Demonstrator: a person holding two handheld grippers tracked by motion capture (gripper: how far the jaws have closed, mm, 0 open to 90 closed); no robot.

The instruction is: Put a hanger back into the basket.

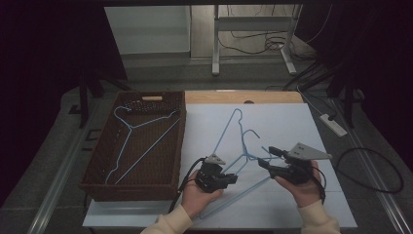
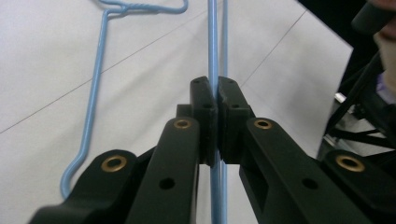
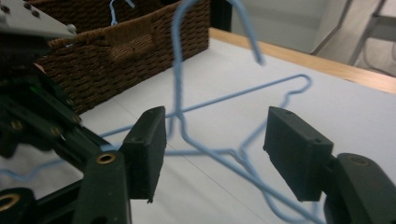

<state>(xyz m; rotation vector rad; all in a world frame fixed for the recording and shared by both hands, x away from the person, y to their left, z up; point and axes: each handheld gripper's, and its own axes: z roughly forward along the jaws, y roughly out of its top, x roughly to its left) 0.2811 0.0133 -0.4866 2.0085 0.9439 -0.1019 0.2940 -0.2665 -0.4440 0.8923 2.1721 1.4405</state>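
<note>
Clamping the blue wire hanger [image 1: 243, 158] on the white table [image 1: 287, 126] just right of the wicker basket [image 1: 97, 165], the left gripper [image 1: 233, 179] may drag the second hanger [image 1: 229, 127] tangled beneath it, since the right gripper [image 1: 264, 157] stands open around the twisted neck, gripping nothing.

Cream knit sleeves [image 1: 311, 217], black two-jaw left gripper [image 1: 233, 178] and right gripper [image 1: 265, 157], brass pivot bushings, grey triangular plates, black trailing cables.
</note>
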